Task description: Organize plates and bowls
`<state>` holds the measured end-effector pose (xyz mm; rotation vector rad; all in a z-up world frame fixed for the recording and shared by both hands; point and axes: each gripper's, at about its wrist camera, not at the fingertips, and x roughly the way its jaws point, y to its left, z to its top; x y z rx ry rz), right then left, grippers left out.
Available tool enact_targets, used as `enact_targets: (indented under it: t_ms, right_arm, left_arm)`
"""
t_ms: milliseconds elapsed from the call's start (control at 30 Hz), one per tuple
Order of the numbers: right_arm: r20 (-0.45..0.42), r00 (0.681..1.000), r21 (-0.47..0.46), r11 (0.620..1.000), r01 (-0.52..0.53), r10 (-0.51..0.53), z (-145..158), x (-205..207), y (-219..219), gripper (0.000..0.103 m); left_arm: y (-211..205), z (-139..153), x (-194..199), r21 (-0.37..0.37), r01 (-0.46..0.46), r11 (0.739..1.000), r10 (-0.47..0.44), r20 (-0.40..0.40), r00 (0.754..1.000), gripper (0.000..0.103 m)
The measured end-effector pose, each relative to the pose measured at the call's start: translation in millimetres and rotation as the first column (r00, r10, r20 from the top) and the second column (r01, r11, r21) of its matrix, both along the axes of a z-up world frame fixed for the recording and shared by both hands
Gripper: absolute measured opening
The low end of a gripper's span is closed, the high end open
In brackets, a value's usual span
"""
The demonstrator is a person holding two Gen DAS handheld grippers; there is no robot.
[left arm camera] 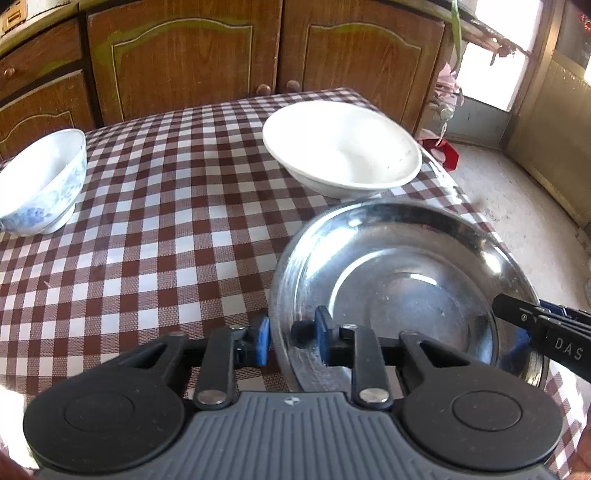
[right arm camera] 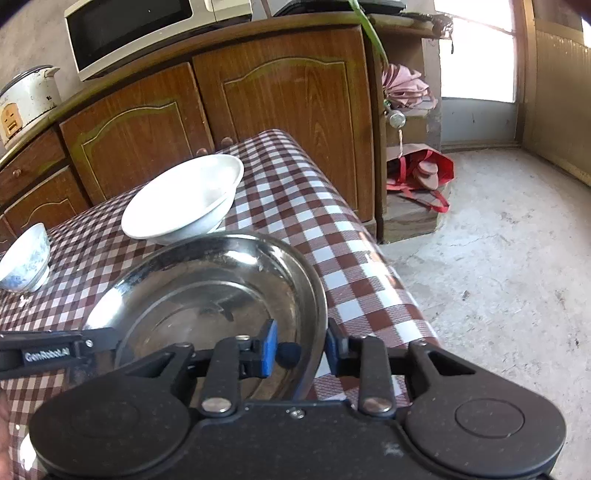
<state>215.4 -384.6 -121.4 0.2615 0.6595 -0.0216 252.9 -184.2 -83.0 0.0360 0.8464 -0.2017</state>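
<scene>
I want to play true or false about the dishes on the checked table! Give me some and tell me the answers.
1. Both grippers pinch the shiny metal plate by its rim. True: left gripper, right gripper.
2. The white bowl sits inside the metal plate. False: it stands behind it on the tablecloth.
3. The blue-flowered bowl is full of soup. False: it looks empty.
4. A microwave sits on the wooden cabinet. True.

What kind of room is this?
Probably a home kitchen: a microwave and rice cooker sit atop wooden cabinets, beside a checkered table with bowls.
</scene>
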Motion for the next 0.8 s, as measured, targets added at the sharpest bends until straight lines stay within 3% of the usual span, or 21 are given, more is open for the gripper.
enact_targets:
  t_ms: [800]
  right_arm:
    - [0.181, 0.982, -0.043, 0.997, 0.059, -0.051, 73.9, -91.4, -10.4, 0.03]
  left_arm:
    - [-8.0, 75.4, -76.8, -0.034, 0.06, 0.998, -0.054, 0.161, 0.985, 0.025]
